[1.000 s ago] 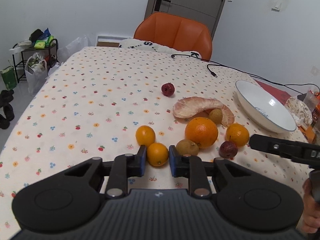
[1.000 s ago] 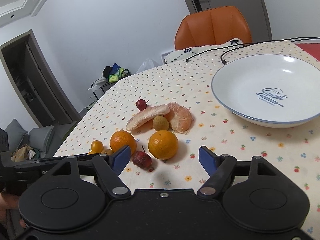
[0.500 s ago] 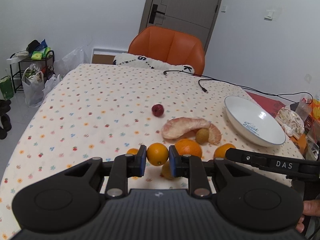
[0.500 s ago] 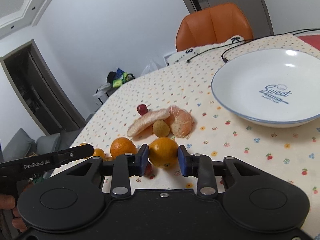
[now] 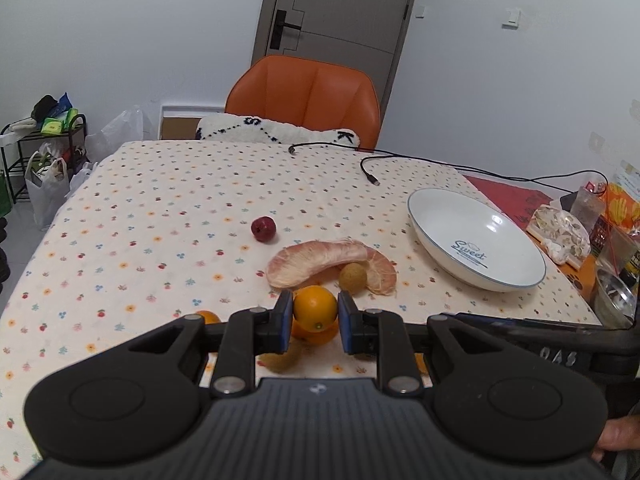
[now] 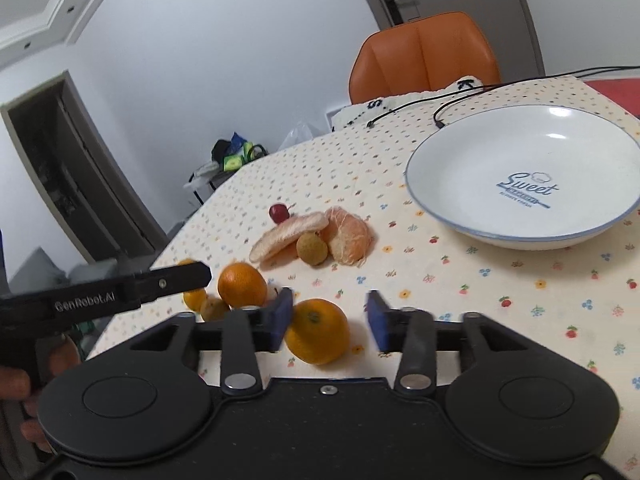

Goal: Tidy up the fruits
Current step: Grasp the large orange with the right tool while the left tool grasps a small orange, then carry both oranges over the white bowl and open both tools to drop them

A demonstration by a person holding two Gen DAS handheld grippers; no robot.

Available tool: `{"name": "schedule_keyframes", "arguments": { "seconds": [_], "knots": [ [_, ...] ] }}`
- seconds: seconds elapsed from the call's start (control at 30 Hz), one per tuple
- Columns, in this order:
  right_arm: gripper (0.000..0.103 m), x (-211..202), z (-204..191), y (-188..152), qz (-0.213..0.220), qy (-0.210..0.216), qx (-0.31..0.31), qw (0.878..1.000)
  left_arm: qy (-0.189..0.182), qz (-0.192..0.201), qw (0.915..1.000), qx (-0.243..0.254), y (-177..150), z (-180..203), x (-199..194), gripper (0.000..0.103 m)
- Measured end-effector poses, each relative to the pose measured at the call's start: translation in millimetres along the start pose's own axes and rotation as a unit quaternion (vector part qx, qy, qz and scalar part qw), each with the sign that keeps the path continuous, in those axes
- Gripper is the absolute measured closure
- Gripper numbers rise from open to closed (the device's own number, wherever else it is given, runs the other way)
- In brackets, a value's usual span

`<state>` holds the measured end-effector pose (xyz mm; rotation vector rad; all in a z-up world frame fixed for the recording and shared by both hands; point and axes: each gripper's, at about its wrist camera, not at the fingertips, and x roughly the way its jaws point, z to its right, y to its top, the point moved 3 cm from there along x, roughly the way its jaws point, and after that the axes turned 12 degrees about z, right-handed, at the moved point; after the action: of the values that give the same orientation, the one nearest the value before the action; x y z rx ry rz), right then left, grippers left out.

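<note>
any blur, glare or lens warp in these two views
Left wrist view: sharp overall; fisheye bows the grey door and darkens the corners; a small glare spot sits on the white shallow bowl. Right wrist view: the right tool shows motion blur on its blue pads, and the orange beside them is slightly soft; the bowl shows a highlight.

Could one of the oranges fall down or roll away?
Yes, maybe.
1. The left gripper pinches a small orange only by its round sides, above other fruit. It could slip out and knock them.
2. The right gripper is open, and only one pad touches the bigger orange. Nothing holds it, so it might roll across the tablecloth.
3. The bowl is off to the side, so a shaky carry could drop fruit.
</note>
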<state>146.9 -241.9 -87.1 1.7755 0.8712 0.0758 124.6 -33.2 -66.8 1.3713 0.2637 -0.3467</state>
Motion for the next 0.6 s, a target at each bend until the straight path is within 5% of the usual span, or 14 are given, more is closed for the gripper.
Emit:
{"name": "schedule_keyframes", "arguments": {
  "seconds": [0.17,0.33,0.6],
  "knots": [
    [0.069,8.0,-3.1,-7.4,-0.01,0.027,0.009,1.0,0.003,-0.004,1.0,0.005,-0.9,2.8,-0.7,0.081],
    [0.07,-7.3,-0.5,0.8,0.018,0.031,0.008,0.999,0.0,-0.002,0.9999,0.012,2.0,11.1,1.5,0.081],
    [0.07,-35.6,29.3,26.8,0.073,-0.008,0.015,0.997,-0.028,-0.001,0.9992,0.029,6.2,43.4,15.6,0.081]
  ]
}}
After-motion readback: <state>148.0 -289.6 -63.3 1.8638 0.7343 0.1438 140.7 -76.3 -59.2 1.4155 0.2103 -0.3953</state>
